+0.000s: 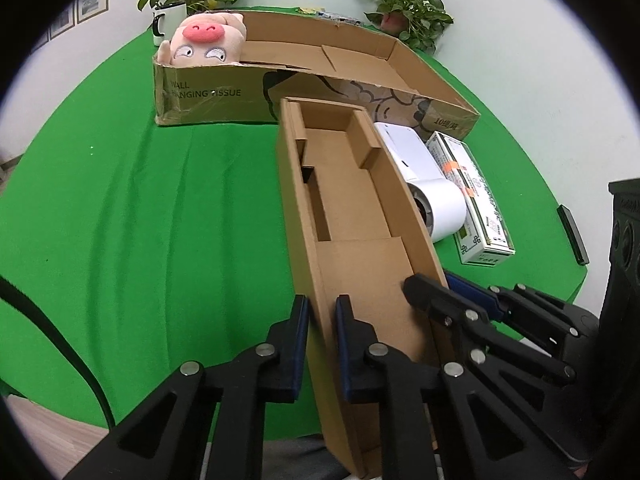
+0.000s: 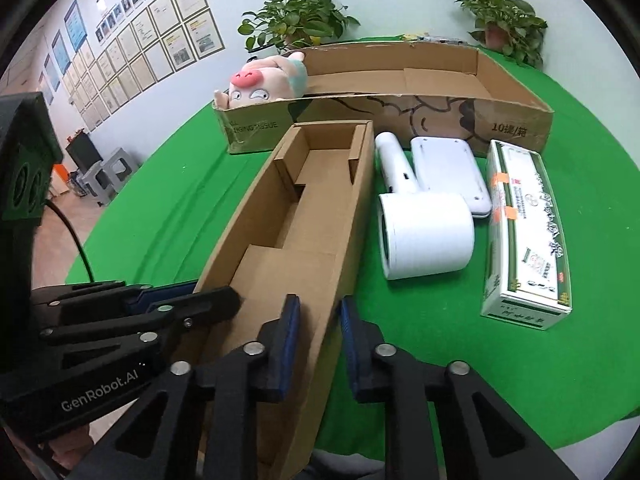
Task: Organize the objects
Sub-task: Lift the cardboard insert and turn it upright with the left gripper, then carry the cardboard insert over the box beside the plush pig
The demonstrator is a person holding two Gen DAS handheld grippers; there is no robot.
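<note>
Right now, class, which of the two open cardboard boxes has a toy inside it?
The wide box at the back, printed "HANGING TISSUE": a pink pig plush sits in its left end. The narrow box that both grippers grip holds only cardboard inserts.

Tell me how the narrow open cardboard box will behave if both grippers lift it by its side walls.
The narrow cardboard box is probably light: it looks empty. Its thin walls may flex. Being long, its far end may sag or swing.
</note>
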